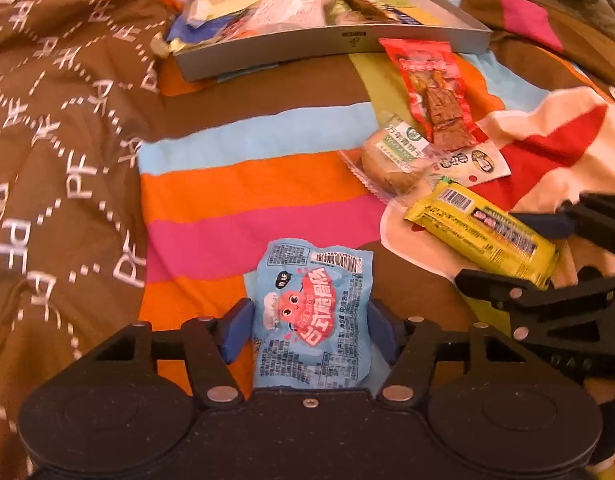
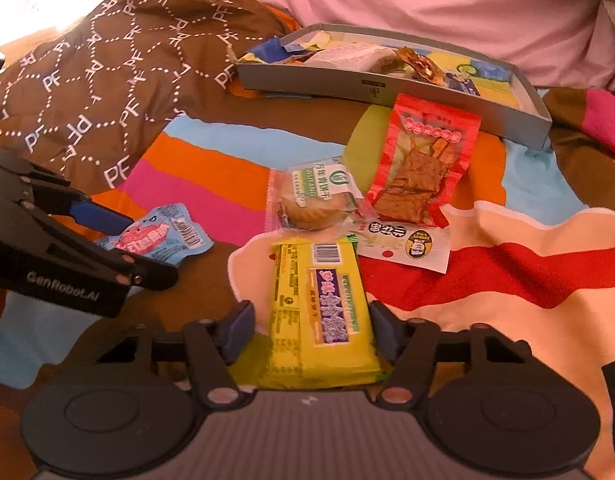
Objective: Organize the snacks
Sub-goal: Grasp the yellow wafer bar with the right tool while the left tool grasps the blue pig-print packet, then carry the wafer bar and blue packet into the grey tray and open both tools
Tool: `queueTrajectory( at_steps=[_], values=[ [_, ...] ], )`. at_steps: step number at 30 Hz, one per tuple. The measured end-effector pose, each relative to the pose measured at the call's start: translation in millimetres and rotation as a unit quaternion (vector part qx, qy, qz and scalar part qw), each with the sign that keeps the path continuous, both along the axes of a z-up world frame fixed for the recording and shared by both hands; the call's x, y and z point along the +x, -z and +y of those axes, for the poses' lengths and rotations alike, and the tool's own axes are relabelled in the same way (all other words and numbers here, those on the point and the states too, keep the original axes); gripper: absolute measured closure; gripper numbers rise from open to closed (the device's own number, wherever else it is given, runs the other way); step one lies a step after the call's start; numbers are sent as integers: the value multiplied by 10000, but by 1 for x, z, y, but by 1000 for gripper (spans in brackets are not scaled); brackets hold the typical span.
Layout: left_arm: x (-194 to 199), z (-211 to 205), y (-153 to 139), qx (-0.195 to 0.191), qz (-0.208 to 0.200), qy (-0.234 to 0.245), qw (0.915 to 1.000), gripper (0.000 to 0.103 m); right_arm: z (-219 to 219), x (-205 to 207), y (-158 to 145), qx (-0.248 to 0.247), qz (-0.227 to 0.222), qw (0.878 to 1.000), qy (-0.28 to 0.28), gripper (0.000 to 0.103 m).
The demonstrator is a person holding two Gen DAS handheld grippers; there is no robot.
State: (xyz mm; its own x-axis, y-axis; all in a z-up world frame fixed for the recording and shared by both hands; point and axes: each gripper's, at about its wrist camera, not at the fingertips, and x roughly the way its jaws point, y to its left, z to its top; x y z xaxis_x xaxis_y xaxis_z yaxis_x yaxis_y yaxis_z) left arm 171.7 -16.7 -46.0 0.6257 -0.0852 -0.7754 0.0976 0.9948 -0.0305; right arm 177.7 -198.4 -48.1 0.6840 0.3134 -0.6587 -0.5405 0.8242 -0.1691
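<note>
Low in each frame, the left tongs (image 1: 309, 330) straddle a blue packet (image 1: 313, 316) and the right tongs (image 2: 311, 332) a yellow bar (image 2: 319, 316), seemingly gripping both.

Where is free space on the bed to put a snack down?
The striped sheet is bare between the brown quilt, the grey tray and the round biscuit pack. It is crowded around the red tofu pack and the yellow bar.
</note>
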Motion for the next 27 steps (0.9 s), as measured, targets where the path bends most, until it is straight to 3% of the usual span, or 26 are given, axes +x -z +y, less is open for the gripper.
queueTrajectory(
  at_steps=[3,10,16,27],
  values=[
    [-4,2,-1,-221,81,-215,9995,40,3,-8,-1,-139,-79,9998,-84,49],
    [-25,-3,-5,-422,96,-523,9977,41,8,-27,-1,-589,-332,9975,-189,50],
    [-41,-7,-8,-458,10,-540,9975,42,17,-49,-1,-1197,-836,9886,-365,51],
    [-57,-9,-13,-361,-184,-374,9985,42,12,-63,-8,-1526,-1173,9806,-381,51]
  ],
)
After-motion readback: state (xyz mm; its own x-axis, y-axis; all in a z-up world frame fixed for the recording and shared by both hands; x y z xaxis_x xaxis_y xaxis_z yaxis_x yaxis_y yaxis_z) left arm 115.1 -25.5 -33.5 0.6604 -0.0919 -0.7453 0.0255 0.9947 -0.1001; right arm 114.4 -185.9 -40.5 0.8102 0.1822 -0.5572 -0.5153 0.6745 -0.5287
